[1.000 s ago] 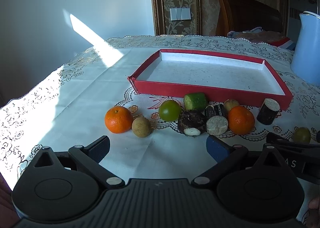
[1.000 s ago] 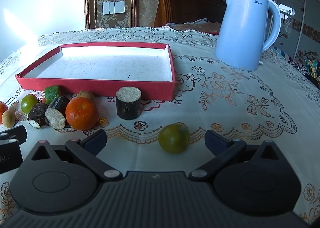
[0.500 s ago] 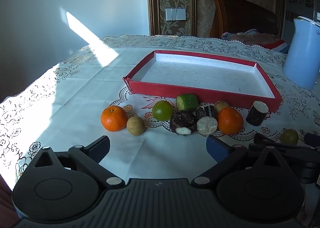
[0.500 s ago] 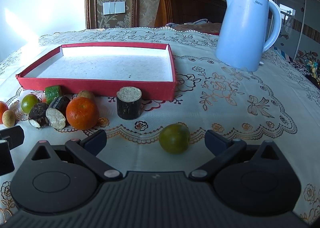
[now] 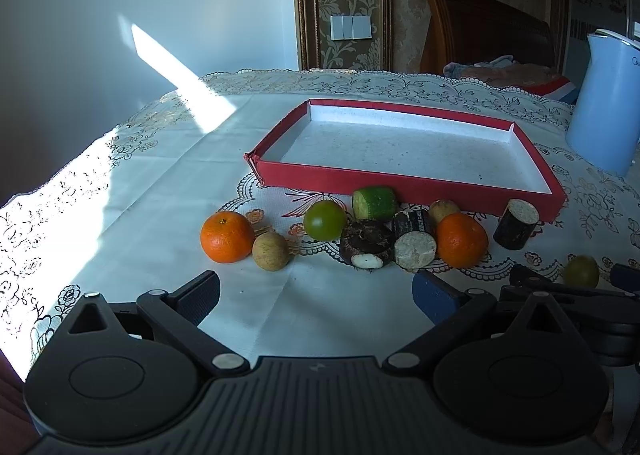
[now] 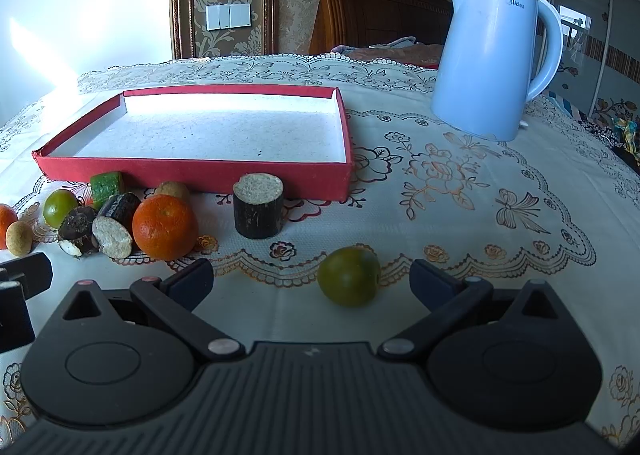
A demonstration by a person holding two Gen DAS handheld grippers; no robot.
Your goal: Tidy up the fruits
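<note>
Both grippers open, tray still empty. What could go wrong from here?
1. The green fruit between the right gripper fingers is round and may roll away as they close.
2. Fruit in the cluster looks tightly packed: grabbing the right-hand orange could knock the cut cylinder beside it.
3. The red tray has a raised wall; low carries could clip it.

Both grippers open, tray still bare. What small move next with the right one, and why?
Probably ease the right gripper forward and shut on the green fruit: it lies alone on the cloth between the open jaws, nearer than the other pieces, and the red tray holds nothing.
</note>
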